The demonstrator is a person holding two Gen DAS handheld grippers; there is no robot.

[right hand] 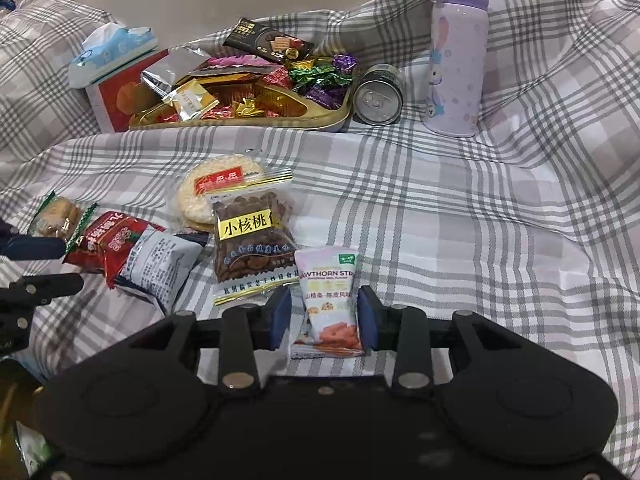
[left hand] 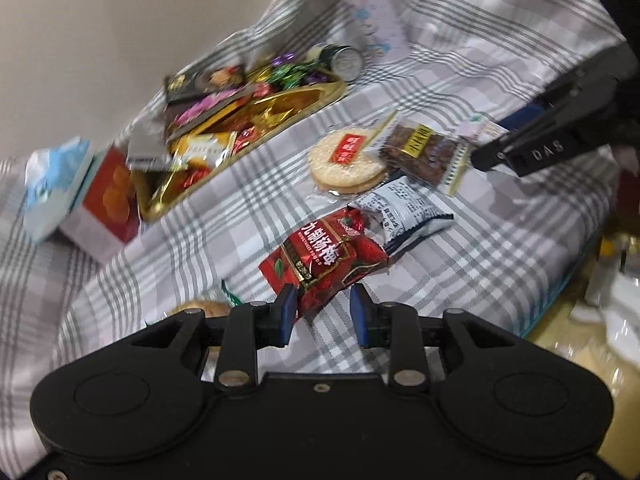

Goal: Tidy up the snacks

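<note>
Loose snack packets lie on a plaid sheet. My left gripper [left hand: 323,307] is open, its jaws on either side of the near end of a red plum packet [left hand: 324,260]. My right gripper [right hand: 324,316] is open around a white hawthorn strip packet [right hand: 328,304], which lies between the jaws. A round rice cracker [right hand: 218,190], a walnut packet [right hand: 252,240] and a grey-blue packet [right hand: 160,268] lie beside it. A gold tray [right hand: 320,120] full of sweets stands at the back, also in the left wrist view [left hand: 192,192].
A drink can [right hand: 378,96] lies on its side next to the tray, with a purple flask [right hand: 456,56] upright to its right. A tissue box [right hand: 112,52] and a red box [right hand: 120,100] stand left of the tray. A small biscuit packet [right hand: 58,216] lies at far left. The bed's edge [left hand: 560,292] drops off to the floor.
</note>
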